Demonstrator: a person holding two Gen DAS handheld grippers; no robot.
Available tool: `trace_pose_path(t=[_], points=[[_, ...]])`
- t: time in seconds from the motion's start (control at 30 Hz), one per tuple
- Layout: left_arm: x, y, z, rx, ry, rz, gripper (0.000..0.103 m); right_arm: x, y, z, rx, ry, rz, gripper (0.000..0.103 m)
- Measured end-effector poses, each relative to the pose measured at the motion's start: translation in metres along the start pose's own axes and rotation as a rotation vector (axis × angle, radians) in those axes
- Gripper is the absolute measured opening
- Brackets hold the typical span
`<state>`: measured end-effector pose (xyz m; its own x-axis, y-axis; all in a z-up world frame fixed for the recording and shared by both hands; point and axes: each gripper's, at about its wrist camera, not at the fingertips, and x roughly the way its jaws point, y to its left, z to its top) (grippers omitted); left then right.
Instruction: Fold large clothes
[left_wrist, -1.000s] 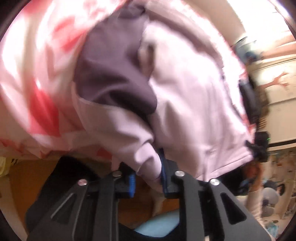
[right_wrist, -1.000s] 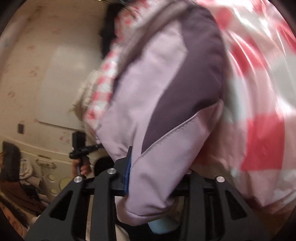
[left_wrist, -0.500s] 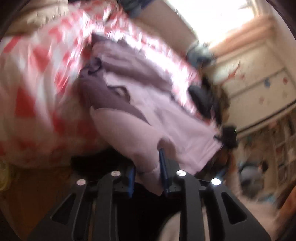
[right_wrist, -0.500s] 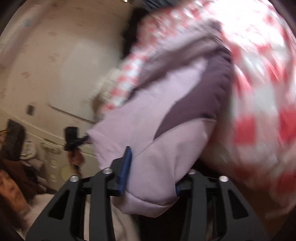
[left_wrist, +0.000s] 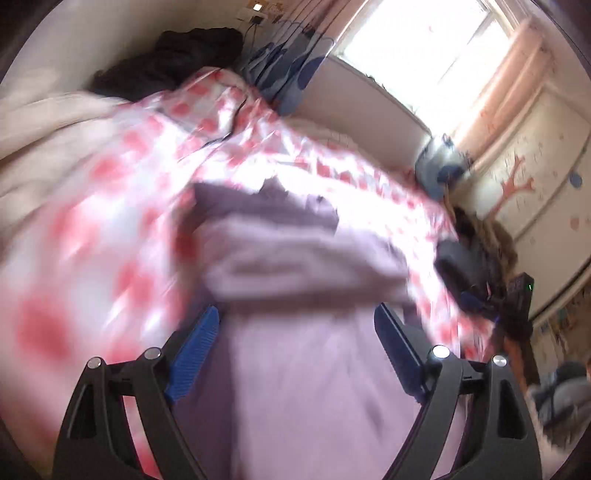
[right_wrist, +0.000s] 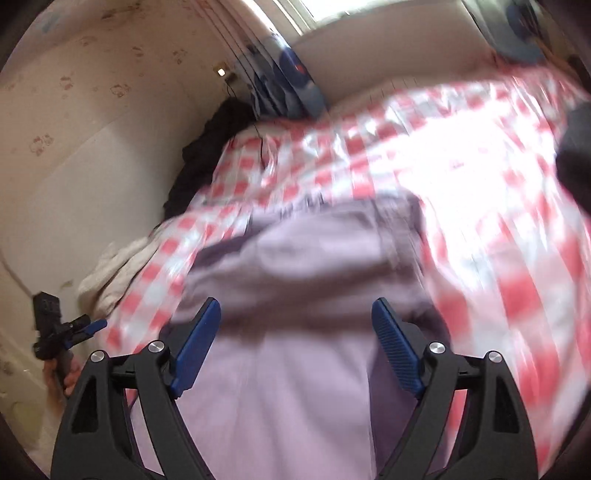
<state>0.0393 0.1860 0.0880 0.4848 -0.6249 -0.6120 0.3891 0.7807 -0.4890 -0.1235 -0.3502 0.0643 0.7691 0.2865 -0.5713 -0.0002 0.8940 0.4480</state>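
Observation:
A lilac garment with dark purple panels (left_wrist: 303, 266) lies on a red-and-white checked bed cover (left_wrist: 110, 206). It also shows in the right wrist view (right_wrist: 314, 266), bunched with a fold across it. My left gripper (left_wrist: 297, 325) is open, its blue pads wide apart over the lilac cloth. My right gripper (right_wrist: 297, 317) is open too, jaws wide apart over the same garment. Neither holds anything. Both views are motion-blurred.
The other hand-held gripper (right_wrist: 55, 328) shows at the left in the right wrist view. Dark clothes (left_wrist: 166, 62) and a cream blanket (left_wrist: 40, 129) lie at the bed's far end. A window (left_wrist: 424, 48) and wall stand behind. A dark object (left_wrist: 461, 266) lies on the bed's right side.
Both grippers have let go of the garment's sleeve ends and opened wide. The garment now lies bunched on the bed, and both cameras have tilted up towards the far wall.

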Motion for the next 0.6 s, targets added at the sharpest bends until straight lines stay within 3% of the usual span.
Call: trace_pose_path(t=[0.1, 0.17, 0.23, 0.27, 0.3, 0.33, 0.43, 0.5, 0.53, 0.6], points=[[0.079, 0.005, 0.040, -0.053, -0.040, -0.005, 0.083, 0.085, 0.013, 0.039, -0.079, 0.011, -0.092, 0.081], [0.109, 0.001, 0.045, -0.072, -0.056, 0.035, 0.083, 0.143, -0.003, 0.049, -0.113, 0.058, -0.200, 0.081], [0.157, 0.023, 0.047, -0.106, -0.002, 0.109, 0.083, 0.208, -0.042, 0.030, -0.069, 0.207, -0.345, 0.079], [0.184, 0.036, 0.041, -0.144, 0.061, 0.144, 0.082, 0.230, -0.065, 0.016, -0.032, 0.271, -0.338, 0.080], [0.212, 0.054, 0.030, -0.175, 0.136, 0.133, 0.081, 0.236, -0.076, 0.008, -0.033, 0.254, -0.312, 0.080], [0.225, 0.061, 0.019, -0.137, 0.159, 0.151, 0.081, 0.234, -0.076, 0.008, -0.037, 0.247, -0.314, 0.080], [0.219, 0.044, 0.011, -0.007, 0.187, 0.247, 0.081, 0.230, -0.062, 0.013, -0.107, 0.306, -0.357, 0.079], [0.186, 0.041, 0.010, -0.038, 0.205, 0.189, 0.080, 0.199, -0.059, 0.019, -0.064, 0.305, -0.276, 0.079], [0.159, 0.042, 0.006, -0.068, 0.201, 0.114, 0.081, 0.173, -0.052, 0.015, -0.041, 0.294, -0.212, 0.081], [0.103, 0.051, -0.014, -0.122, 0.209, -0.013, 0.085, 0.120, -0.049, -0.005, -0.010, 0.291, -0.103, 0.094]])
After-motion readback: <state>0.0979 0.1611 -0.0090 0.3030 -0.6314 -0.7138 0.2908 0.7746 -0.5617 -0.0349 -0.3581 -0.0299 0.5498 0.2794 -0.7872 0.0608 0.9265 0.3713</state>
